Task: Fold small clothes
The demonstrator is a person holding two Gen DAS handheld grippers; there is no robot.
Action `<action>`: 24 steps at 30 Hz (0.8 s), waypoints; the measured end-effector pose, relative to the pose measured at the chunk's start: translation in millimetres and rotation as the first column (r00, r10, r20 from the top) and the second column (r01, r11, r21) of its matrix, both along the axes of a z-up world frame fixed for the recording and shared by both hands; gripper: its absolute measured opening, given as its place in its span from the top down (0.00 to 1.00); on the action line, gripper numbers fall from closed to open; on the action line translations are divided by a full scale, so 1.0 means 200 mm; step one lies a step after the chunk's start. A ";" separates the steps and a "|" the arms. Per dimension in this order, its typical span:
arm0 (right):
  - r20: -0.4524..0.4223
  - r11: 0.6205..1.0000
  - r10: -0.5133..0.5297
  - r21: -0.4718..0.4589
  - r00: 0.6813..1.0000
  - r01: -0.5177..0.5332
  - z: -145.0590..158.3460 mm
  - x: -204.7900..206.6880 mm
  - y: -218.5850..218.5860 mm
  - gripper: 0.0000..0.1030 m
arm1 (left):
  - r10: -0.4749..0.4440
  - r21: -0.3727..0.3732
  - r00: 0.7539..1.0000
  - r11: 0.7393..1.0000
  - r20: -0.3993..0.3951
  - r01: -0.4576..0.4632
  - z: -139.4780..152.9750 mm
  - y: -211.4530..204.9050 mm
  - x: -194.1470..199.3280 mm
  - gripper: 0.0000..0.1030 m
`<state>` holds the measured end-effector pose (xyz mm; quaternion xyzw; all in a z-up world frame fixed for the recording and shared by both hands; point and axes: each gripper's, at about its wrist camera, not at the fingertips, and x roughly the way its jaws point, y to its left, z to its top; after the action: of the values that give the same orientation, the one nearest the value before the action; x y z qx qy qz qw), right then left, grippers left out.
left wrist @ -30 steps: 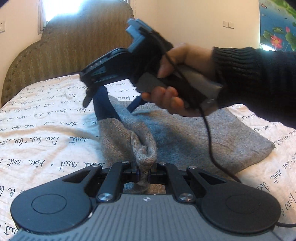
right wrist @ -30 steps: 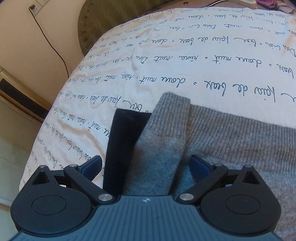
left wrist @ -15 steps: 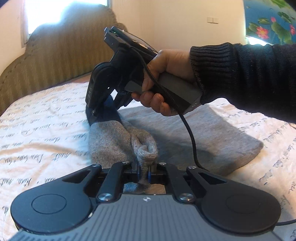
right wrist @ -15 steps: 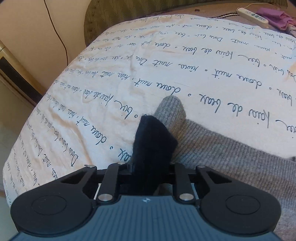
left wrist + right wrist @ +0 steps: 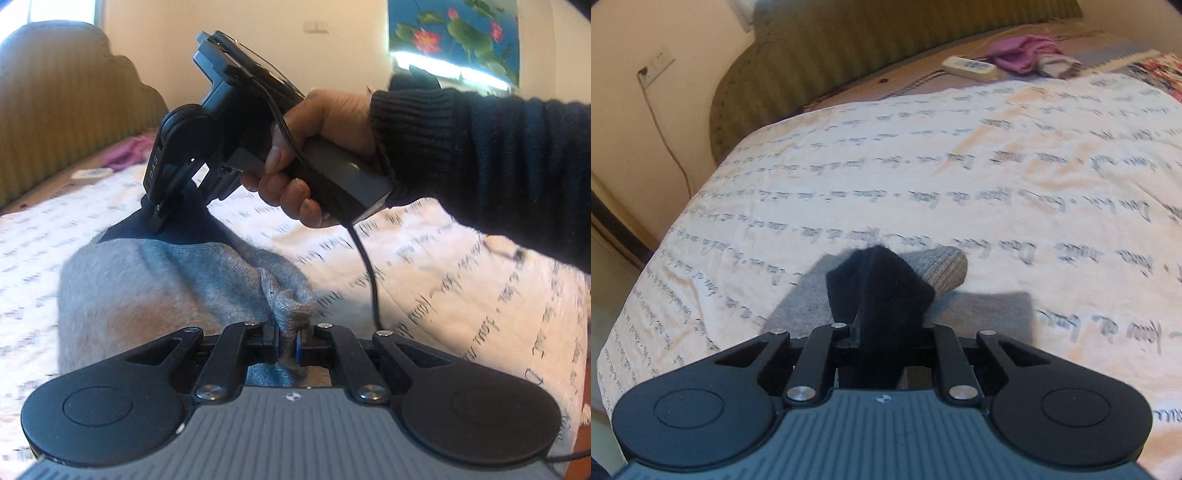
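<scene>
A grey knit garment (image 5: 147, 288) with a dark navy band (image 5: 192, 221) hangs over the white bed cover with script print (image 5: 443, 280). My left gripper (image 5: 288, 341) is shut on a bunched grey corner of it. My right gripper (image 5: 882, 332) is shut on the navy band (image 5: 882, 291); it also shows in the left wrist view (image 5: 159, 221), held by a hand above the far edge of the garment. Both hold the cloth lifted off the bed. A grey part (image 5: 942, 266) lies below on the cover.
A ribbed padded headboard (image 5: 886, 48) stands at the bed's far end. A white power strip (image 5: 967, 67) and a purple cloth (image 5: 1023, 51) lie near it. A wall socket with a hanging cable (image 5: 661, 122) is at the left.
My right gripper closed on the navy band a second ago. Both grippers have since lifted the garment and swung it across the bed; the folded grey body no longer lies flat at right.
</scene>
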<state>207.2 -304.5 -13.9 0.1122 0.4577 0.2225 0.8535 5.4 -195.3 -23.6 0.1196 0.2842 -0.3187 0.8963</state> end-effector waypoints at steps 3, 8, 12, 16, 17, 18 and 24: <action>-0.041 0.998 -0.055 0.038 0.998 0.057 -0.16 -0.03 -0.14 0.86 | -0.019 0.052 0.999 0.998 -0.026 0.020 -0.08 -0.09 -0.01 0.94; -0.019 0.987 -0.066 0.146 0.998 0.068 -0.21 -0.02 -0.21 0.86 | -0.016 0.098 0.999 0.995 -0.030 0.019 -0.12 -0.12 0.02 0.93; -0.060 0.969 -0.093 0.223 0.994 0.104 -0.22 0.00 -0.28 0.78 | -0.079 0.060 0.996 0.995 -0.034 0.081 -0.10 -0.11 0.01 0.78; 0.003 0.931 -0.213 0.305 0.977 0.202 -0.15 -0.14 -0.48 0.31 | -0.103 -0.104 0.995 0.989 0.000 0.102 0.05 0.22 -0.08 0.40; 0.034 0.918 -0.244 0.331 0.969 0.219 -0.12 -0.21 -0.53 0.26 | -0.071 -0.132 0.997 0.988 0.025 0.074 0.08 0.31 -0.10 0.32; 0.057 0.906 -0.258 0.360 0.964 0.221 -0.10 -0.29 -0.57 0.26 | -0.031 -0.147 0.998 0.988 0.058 0.040 0.10 0.40 -0.12 0.30; 0.053 0.880 -0.241 0.432 0.969 0.195 -0.09 -0.74 -0.57 0.26 | 0.058 0.161 0.961 0.981 0.271 -0.105 -0.06 0.57 -0.28 0.31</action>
<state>59.8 -419.5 -32.3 0.3337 0.3374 0.2246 0.8511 -49.9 -80.4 -36.1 0.2271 0.1933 -0.2366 0.9247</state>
